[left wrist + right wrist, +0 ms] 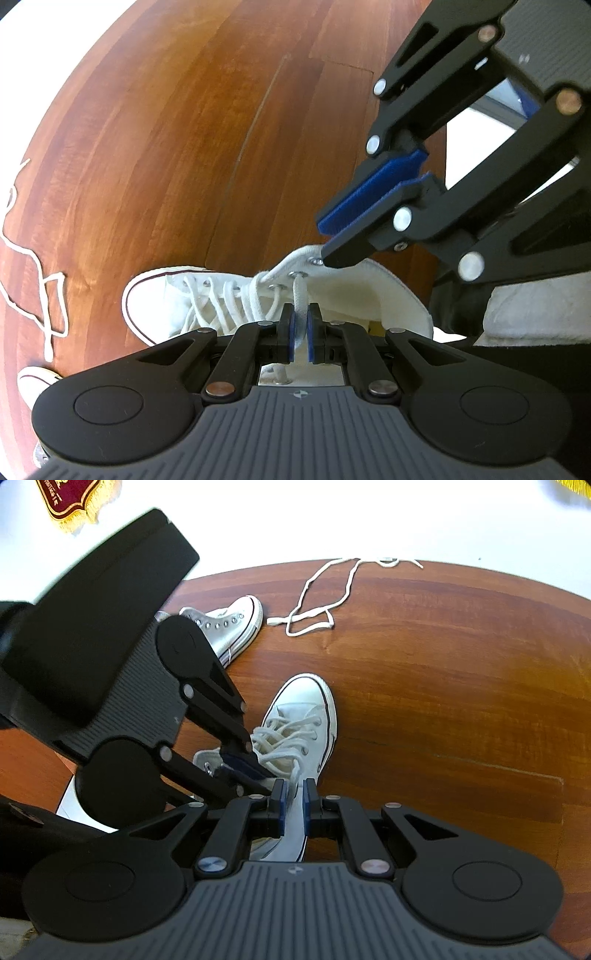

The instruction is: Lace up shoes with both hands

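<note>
Heel and rear collar of the laced shoe (229, 295) hidden behind the left tongs (301, 325) in the left wrist view. Second shoe (35, 380) cut down to a toe cap there, the rest behind the black housing; heel half likewise covered in the right wrist view. Loose lace (44, 295) running off the left edge, its far end out of sight. Contact between the right tongs (293, 797) and the lace end (293, 775) too narrow and shadowed to settle. Pennant (70, 498) cropped by the top edge, lettering too small to read. Far bench (443, 646) rim washed out in glare.
</note>
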Available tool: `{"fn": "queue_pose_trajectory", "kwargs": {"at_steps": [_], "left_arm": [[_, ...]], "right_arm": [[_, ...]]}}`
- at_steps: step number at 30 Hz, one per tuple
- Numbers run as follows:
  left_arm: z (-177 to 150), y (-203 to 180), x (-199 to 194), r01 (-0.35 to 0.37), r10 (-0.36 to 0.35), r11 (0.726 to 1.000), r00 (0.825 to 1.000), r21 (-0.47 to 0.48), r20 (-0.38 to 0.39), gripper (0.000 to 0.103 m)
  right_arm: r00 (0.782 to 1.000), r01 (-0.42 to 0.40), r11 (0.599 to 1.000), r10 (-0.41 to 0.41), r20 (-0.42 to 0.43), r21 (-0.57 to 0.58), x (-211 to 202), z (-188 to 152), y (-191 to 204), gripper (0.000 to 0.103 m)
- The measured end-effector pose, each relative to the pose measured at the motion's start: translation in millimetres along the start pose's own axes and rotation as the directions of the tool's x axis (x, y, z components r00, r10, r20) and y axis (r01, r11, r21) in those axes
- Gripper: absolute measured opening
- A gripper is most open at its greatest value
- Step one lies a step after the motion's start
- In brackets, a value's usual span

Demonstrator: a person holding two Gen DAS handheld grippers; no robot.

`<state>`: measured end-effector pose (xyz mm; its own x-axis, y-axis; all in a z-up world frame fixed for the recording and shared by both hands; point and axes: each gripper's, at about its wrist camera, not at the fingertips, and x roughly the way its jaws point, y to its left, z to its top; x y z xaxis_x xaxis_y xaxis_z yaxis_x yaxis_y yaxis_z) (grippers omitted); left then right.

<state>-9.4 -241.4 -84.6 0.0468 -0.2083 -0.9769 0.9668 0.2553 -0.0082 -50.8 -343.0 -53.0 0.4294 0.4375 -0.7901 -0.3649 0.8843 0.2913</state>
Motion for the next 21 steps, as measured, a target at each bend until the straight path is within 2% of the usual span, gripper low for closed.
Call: {"fn": "queue_pose_trajectory", "kwargs": {"at_steps": [6,8,10,12,21], "left_arm": [[0.3,2.5,0.9,0.009,-0.008,0.999,1.000,-0.051,0.025,0.009],[0.5,3.8,-0.3,0.023,-0.021,0.997,0.999,-0.074,0.027,0.014],[0.2,4.5,-2.8,0.031,-0.028,0.995,0.999,-0.097,0.037,0.026],[-0.2,4.7,-6.4,0.038,-0.032,0.992,0.998,-0.124,0.046,0.030],[-3.1,6.5,-21.8,0.053,-0.030,0.959,0.996,-0.278,0.088,0.036]], "right_arm": [[1.000,0.005,0.998,-0.005,-0.001,-0.068,-16.7,4.6,-10.2,0.010],[1.000,0.010,0.996,-0.011,-0.018,-0.090,-14.9,4.2,-14.5,0.010],[0.999,0.011,0.994,-0.015,-0.030,-0.106,-12.4,3.8,-19.4,0.010],[0.999,0.007,0.993,-0.012,-0.039,-0.119,-9.7,3.8,-23.6,0.010],[0.997,-0.040,0.982,0.028,-0.069,-0.183,1.5,5.1,-36.1,0.010]]}}
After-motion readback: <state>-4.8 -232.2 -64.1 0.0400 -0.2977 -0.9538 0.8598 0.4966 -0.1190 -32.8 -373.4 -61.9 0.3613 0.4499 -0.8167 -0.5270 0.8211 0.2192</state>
